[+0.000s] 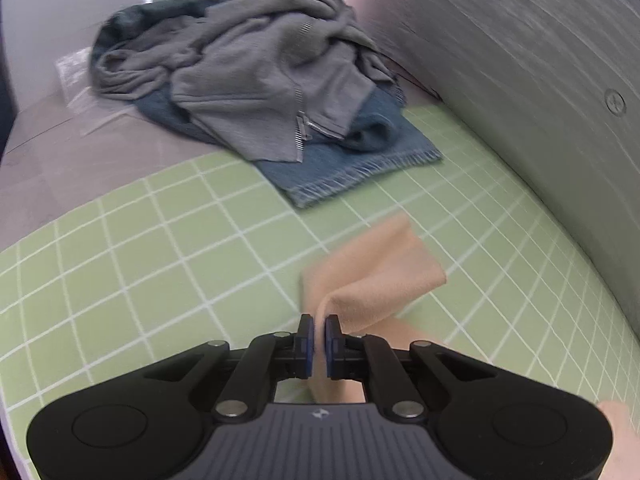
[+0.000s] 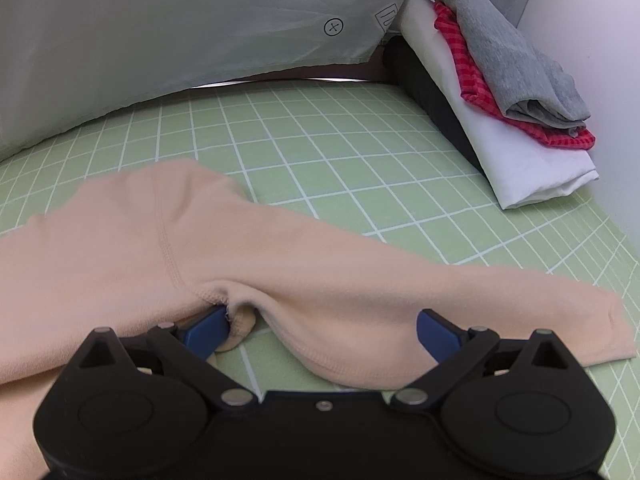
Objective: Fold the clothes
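**Left gripper clamped on the peach garment, right gripper spread wide over it**

While you look through the left wrist camera, your left gripper has its two blue-padded jaws drawn together on a raised fold of the peach garment. The fabric runs up between the pads and then falls away to the far right, where a blurred flap lies on the green checked sheet. More of the same cloth hangs below the jaws, toward the camera. At the far side of the sheet you see a loose pile: a grey zip-up hoodie lies crumpled on top of a pair of blue jeans, whose stitched hem points toward you. Along the right edge stands a pale grey cover with small printed symbols.

Through the right wrist camera, your right gripper stands with its jaws wide apart and nothing pinched. The peach garment stretches across the near half of the view from left to right, its hemmed edge sagging down into the gap between the fingers. The left blue pad touches a bunched seam; the right one sits just under the cloth. At the far right, near the wall, you have a stack of folded clothes: grey on top, red striped below, then white, then something black at the bottom. The pale grey cover arches over the far left.
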Demonstrator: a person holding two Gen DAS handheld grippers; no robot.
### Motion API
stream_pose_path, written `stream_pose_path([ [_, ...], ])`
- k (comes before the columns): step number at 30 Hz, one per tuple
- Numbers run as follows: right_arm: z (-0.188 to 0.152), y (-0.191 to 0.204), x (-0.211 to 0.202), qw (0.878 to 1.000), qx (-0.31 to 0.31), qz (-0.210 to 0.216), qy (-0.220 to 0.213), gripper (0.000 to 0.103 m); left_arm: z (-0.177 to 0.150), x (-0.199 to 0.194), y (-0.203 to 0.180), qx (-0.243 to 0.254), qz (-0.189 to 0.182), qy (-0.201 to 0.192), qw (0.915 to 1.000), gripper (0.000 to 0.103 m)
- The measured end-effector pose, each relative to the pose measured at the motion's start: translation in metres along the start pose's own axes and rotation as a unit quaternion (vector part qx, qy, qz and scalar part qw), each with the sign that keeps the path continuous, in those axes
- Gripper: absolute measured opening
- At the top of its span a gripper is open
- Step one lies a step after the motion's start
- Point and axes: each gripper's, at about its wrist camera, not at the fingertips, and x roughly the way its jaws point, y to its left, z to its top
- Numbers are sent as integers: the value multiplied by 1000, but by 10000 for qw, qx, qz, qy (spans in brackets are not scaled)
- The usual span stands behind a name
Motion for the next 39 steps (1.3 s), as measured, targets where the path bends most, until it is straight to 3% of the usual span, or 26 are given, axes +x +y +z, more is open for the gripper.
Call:
stream_pose_path([
  [4,0,0,0,10000,-15,-11,0,100,-1,-14,40,-625,476,-276,9965,7],
  [7,0,0,0,10000,-23,-9,-8,100,-1,-15,67,-918,738,-184,9929,7],
  [11,2,-2,1,10000,17,12,37,100,-3,-21,78,-883,867,-131,9922,7],
  [14,4,-3,2,9999,47,35,110,100,-4,-24,59,-626,681,-96,9957,14],
  [15,6,-3,2,9999,-1,43,155,99,-5,-23,48,-490,588,-69,9970,21],
  [19,21,2,-7,9996,-129,217,149,89,-15,-10,-5,273,213,215,9992,31],
  [23,39,11,-15,9984,-182,498,-214,89,-34,3,-59,940,-71,560,9940,38],
  [24,45,13,-15,9977,-175,603,-273,89,-40,3,-71,1145,-9,495,9922,48],
  [27,64,22,-7,9954,-227,838,-398,90,-48,6,-99,1607,-25,518,9856,57],
  [28,71,26,-2,9942,-288,957,-397,90,-51,8,-105,1717,-14,522,9838,62],
  [34,97,73,47,9795,-1205,1614,-50,92,-50,17,-118,1716,43,486,9840,68],
  [37,108,83,66,9742,-1315,1831,132,73,-50,19,-119,1696,68,437,9845,71],
  [39,117,85,72,9686,-1305,2107,201,20,-51,20,-119,1686,73,400,9848,72],
])
